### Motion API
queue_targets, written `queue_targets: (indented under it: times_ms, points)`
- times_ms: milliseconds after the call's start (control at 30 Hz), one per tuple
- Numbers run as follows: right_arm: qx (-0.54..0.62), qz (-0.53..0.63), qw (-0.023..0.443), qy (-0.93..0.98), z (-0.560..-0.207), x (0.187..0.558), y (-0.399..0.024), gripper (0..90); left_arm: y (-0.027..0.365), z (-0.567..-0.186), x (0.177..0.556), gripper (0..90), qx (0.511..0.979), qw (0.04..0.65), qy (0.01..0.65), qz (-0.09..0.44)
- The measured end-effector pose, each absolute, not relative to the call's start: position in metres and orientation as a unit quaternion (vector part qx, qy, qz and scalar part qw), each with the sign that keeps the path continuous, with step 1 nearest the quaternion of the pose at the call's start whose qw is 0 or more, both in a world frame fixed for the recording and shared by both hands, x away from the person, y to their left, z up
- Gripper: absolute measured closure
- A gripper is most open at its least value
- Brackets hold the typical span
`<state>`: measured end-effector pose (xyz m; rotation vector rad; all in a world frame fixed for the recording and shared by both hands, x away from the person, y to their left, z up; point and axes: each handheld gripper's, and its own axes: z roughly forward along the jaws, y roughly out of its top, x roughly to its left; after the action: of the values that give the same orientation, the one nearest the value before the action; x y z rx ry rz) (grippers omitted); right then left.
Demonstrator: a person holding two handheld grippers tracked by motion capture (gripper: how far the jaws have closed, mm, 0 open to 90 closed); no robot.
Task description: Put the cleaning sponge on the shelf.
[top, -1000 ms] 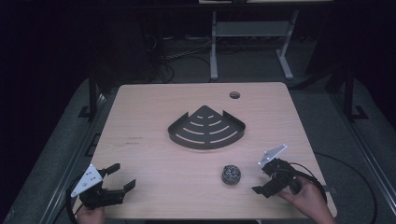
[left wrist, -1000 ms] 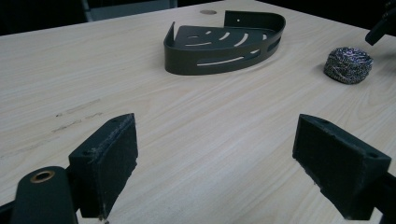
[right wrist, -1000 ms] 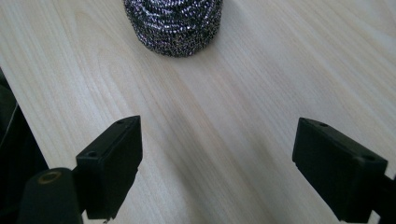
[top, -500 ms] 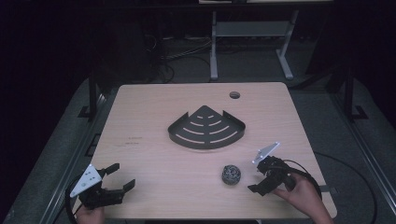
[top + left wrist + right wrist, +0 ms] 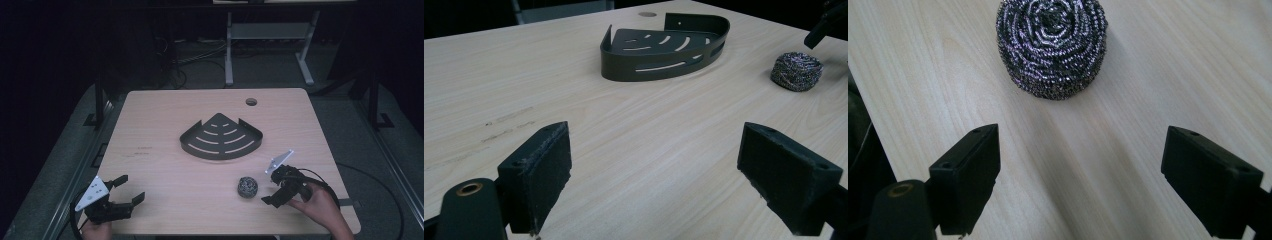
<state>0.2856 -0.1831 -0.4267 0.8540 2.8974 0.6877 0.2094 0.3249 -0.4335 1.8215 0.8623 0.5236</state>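
Observation:
A round steel-wool scourer lies on the wooden table near its front right. My right gripper stands open just to the scourer's right, pointing at it. In the right gripper view the scourer lies a short way ahead of the two spread jaws, not between them. A dark slotted corner basket sits at the table's middle. My left gripper is open at the front left corner, holding nothing. In the left gripper view the basket and scourer lie far ahead.
A round cable hole is cut in the table's far right part. Faint scuff marks lie left of the basket. A metal stand and cables are on the dark floor behind the table.
My right gripper has moved left and a little toward the front edge, closing in on the scourer. The left gripper and the objects have stayed put.

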Motion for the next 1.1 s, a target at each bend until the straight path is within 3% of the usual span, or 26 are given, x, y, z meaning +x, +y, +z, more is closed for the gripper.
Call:
queue_targets:
  times_ms: [1100]
  points:
    - [0.245,0.200,0.003,0.949,-0.425,0.301,-0.148,14.6,0.327,-0.433,0.209,13.3,0.752,0.509,0.359,0.217]
